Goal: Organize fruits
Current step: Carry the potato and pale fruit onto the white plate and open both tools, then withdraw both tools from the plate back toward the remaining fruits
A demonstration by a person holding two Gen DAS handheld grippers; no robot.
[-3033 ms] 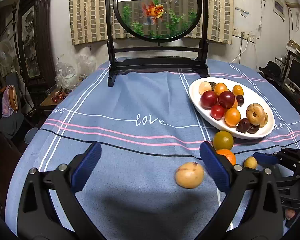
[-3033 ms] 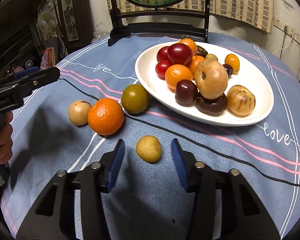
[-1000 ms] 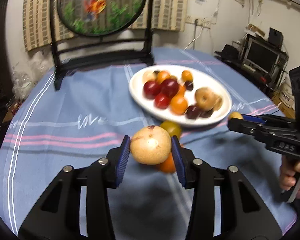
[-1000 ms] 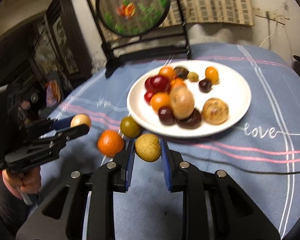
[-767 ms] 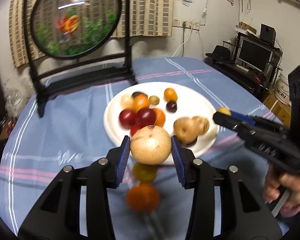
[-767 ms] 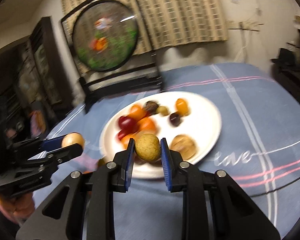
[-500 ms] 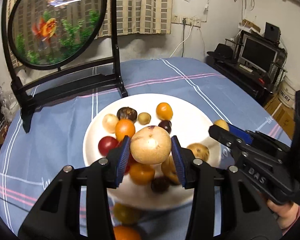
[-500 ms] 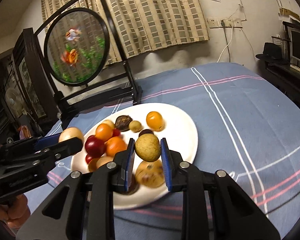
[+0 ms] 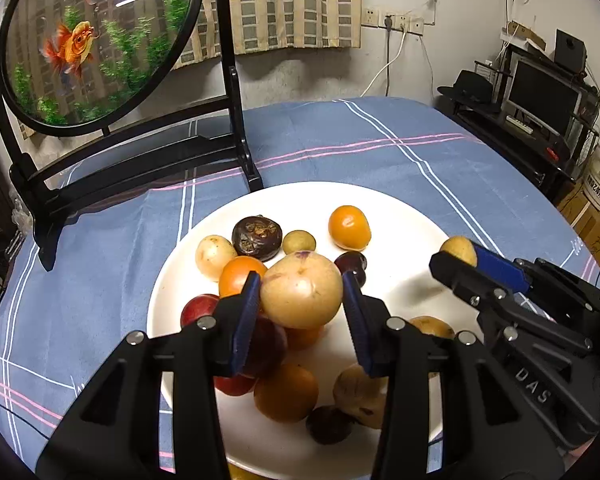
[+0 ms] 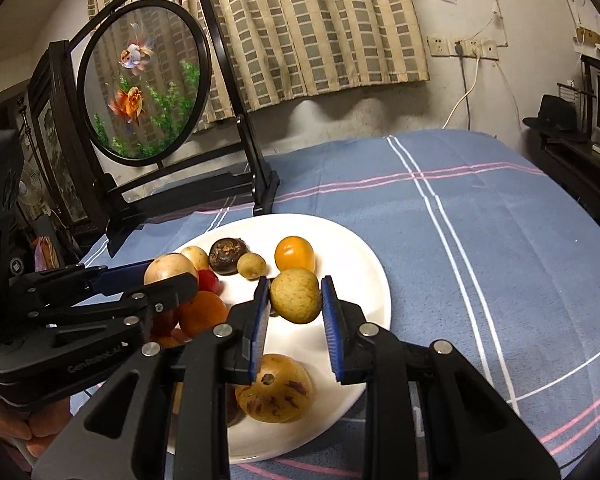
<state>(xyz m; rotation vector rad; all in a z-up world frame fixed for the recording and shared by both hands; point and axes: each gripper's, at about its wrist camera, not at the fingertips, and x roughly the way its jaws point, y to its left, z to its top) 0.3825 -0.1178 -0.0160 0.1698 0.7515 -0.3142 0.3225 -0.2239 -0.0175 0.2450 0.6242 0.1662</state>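
A white oval plate (image 9: 400,220) (image 10: 364,264) on the blue tablecloth holds several fruits: oranges, red plums, dark and tan ones. My left gripper (image 9: 302,296) is shut on a large tan round fruit (image 9: 302,294) and holds it above the plate's middle. It also shows in the right wrist view (image 10: 170,268). My right gripper (image 10: 294,300) is shut on a small yellow-green speckled fruit (image 10: 295,295) above the plate's right half. This fruit shows in the left wrist view (image 9: 458,249) between the right gripper's fingers (image 9: 496,268).
A round goldfish screen on a black stand (image 9: 100,40) (image 10: 148,84) stands behind the plate. A green fruit peeks at the plate's near edge (image 9: 240,474). A desk with a monitor (image 9: 544,96) is at the far right, off the table.
Both grippers, each holding its fruit, have moved forward and now hover closer over the plate. The loose orange and green fruits on the cloth have dropped out of view.
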